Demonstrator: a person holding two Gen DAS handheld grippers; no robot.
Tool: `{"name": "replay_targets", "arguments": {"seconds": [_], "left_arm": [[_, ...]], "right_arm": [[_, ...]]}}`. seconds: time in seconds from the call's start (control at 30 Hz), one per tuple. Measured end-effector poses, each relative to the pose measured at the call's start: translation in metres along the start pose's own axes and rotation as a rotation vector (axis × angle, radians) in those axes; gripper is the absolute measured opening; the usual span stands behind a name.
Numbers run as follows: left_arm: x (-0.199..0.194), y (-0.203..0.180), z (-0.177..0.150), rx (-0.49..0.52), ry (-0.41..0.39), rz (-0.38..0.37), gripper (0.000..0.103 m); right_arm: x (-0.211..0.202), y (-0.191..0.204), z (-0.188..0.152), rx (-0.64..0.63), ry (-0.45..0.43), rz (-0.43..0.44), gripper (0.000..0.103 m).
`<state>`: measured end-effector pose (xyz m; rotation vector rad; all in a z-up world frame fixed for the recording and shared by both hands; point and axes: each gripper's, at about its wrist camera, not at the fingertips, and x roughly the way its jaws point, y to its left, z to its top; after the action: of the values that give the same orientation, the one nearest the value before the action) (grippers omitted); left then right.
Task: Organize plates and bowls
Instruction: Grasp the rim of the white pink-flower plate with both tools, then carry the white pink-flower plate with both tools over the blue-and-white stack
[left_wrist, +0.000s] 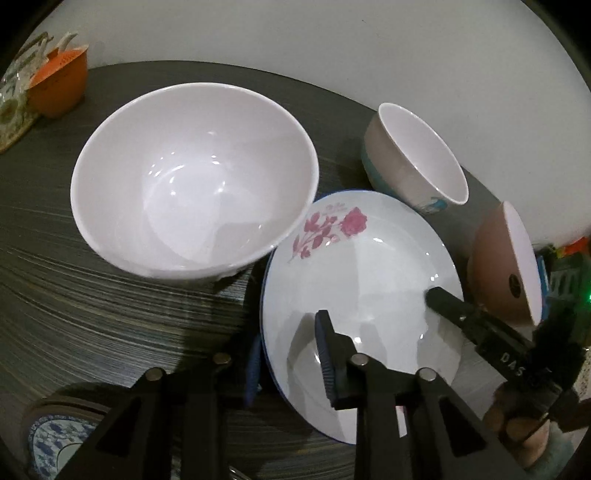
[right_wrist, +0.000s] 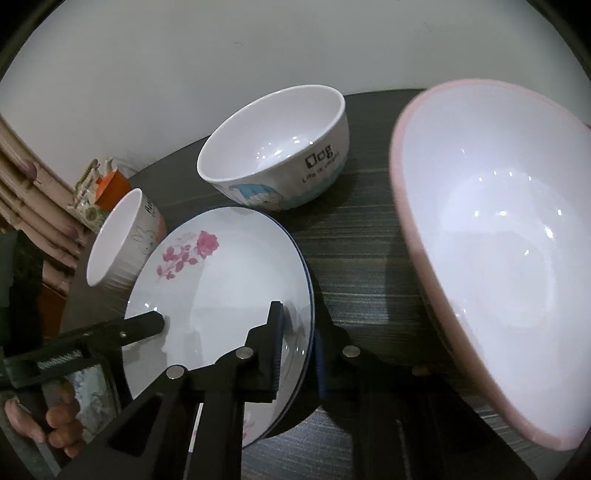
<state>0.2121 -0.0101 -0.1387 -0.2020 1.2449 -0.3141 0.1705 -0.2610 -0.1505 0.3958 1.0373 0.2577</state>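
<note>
A white plate with a pink rose print and a thin blue rim sits tilted near the front edge of the dark, streaky table. Both tongs grip it. The left gripper clamps the plate's left rim, one blue-padded finger on the face and the other behind the edge. The right gripper is closed on the opposite rim in the same way. In the right wrist view there seem to be two stacked rims, so it may be two plates.

Just left of the plate stands a large white bowl. Toward the back edge sits a small bowl with a cartoon print. At the table's right side lies a pink-rimmed bowl. An orange cup stands in the far left corner.
</note>
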Motion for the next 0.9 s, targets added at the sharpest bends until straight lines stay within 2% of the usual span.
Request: {"name": "replay_targets", "arguments": {"seconds": [0.33, 0.6, 0.9], "left_arm": [[0.000, -0.003, -0.018, 0.000, 0.050, -0.029, 0.024], [-0.004, -0.009, -0.039, 0.015, 0.060, -0.039, 0.023], [-0.010, -0.010, -0.061, 0.016, 0.056, -0.044, 0.023]], "right_arm": [[-0.011, 0.001, -0.019, 0.043, 0.033, 0.015, 0.013], [-0.025, 0.004, -0.043, 0.058, 0.051, 0.011, 0.013], [-0.034, 0.019, -0.049, 0.031, 0.038, -0.002, 0.013]]}}
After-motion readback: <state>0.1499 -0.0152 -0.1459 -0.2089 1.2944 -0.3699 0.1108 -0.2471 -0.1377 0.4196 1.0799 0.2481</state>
